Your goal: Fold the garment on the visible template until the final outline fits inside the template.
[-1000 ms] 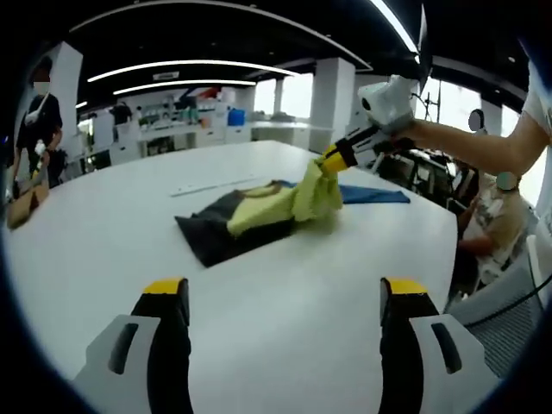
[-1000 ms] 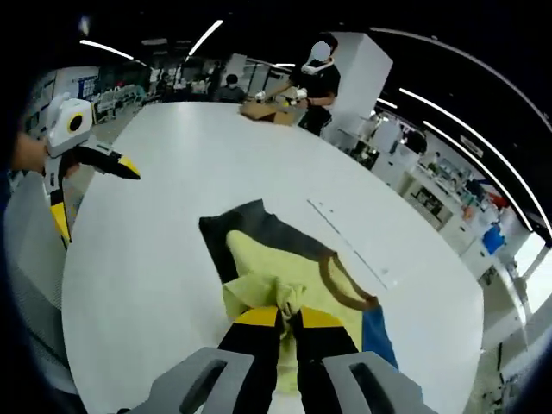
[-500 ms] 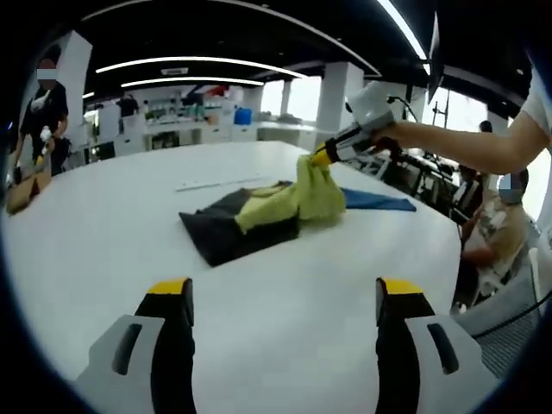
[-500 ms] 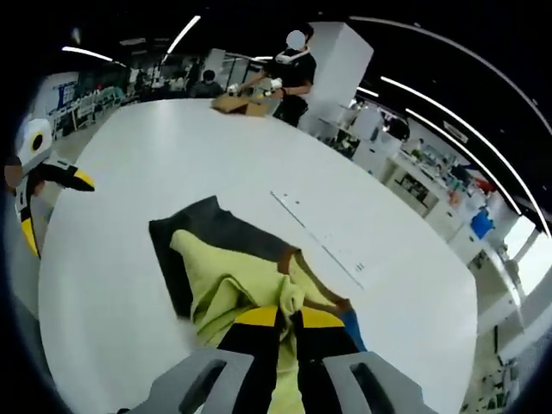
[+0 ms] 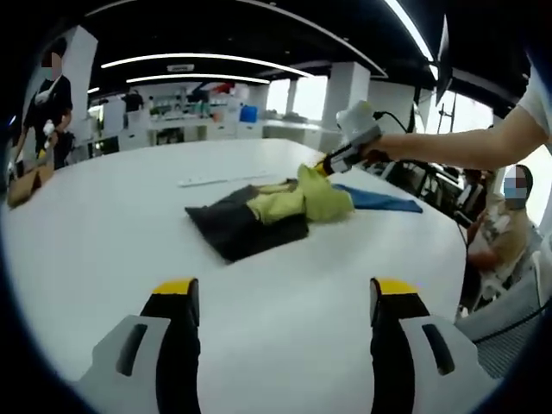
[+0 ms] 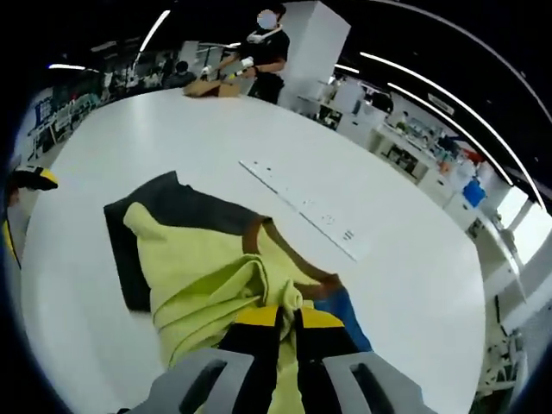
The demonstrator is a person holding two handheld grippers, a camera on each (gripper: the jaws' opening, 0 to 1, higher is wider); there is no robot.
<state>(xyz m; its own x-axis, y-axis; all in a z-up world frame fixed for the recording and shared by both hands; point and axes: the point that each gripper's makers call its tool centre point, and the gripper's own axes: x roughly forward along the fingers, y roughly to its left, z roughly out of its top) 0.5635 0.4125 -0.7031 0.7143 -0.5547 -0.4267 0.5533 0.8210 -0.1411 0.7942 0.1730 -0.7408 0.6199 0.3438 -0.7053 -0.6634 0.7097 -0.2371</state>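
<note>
Fabric of the yellow-green garment [image 6: 216, 285] sits clamped in the right hand-held gripper [image 6: 289, 321], lifted over the dark rectangular template [image 5: 246, 228] on the white worktop [image 5: 129, 224] for folding; the left hand-held gripper [image 5: 280, 297] waits, jaws apart.

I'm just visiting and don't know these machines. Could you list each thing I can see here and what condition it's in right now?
Yellow garment: bunched, partly lifted, pinched at one edge.
Right claw: shut on the yellow garment.
Left claw: open, holding nothing, above the table.
Dark template: flat on the table, partly covered by the garment.
Blue cloth: lying flat beside the garment.
White table: bears everything.
</note>
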